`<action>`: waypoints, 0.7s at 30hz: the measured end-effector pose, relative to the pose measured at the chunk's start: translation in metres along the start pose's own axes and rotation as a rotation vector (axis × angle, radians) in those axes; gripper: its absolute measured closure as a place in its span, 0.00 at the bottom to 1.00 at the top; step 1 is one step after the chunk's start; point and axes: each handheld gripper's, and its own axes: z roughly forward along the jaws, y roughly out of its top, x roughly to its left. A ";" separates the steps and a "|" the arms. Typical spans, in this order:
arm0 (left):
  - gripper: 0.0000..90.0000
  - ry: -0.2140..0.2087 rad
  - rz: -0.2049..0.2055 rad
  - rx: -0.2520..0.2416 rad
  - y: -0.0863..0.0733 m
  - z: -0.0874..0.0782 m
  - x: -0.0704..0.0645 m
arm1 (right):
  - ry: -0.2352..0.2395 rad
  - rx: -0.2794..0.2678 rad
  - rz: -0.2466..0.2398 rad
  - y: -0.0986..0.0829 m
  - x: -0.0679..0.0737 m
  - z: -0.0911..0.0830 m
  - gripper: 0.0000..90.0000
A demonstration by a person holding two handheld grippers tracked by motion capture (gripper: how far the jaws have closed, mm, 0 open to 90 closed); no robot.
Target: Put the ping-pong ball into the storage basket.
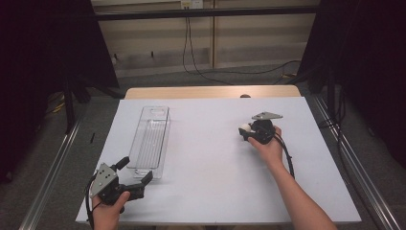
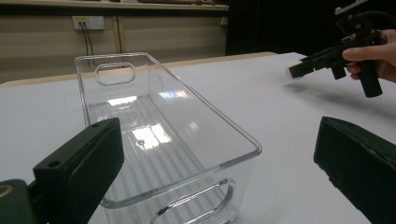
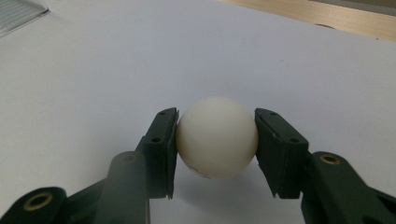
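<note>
A white ball [image 3: 217,137] sits pinched between the two jaws of my right gripper [image 3: 216,144], which is shut on it. In the high view the right gripper [image 1: 245,131] holds the ball [image 1: 245,127] just above the table's right middle. A clear plastic bin [image 1: 153,139] lies lengthwise on the left half, and nothing is in it. My left gripper [image 1: 138,168] stands open at the bin's near end. Seen from the left gripper [image 2: 219,161], its jaws are wide apart either side of the bin's [image 2: 154,135] near right corner. The right gripper [image 2: 299,69] and ball [image 2: 290,70] show far right.
The white tabletop [image 1: 210,167] has a wooden strip [image 1: 210,92] along its far edge. A small dark spot [image 1: 245,96] sits on that strip. Metal rails run along both sides, and cables lie on the floor behind. A corner of the bin [image 3: 18,14] lies beyond the ball.
</note>
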 end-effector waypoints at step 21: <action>0.02 0.000 -0.012 -0.001 0.000 0.001 -0.001 | 0.071 -0.036 -0.015 0.013 0.019 -0.010 0.57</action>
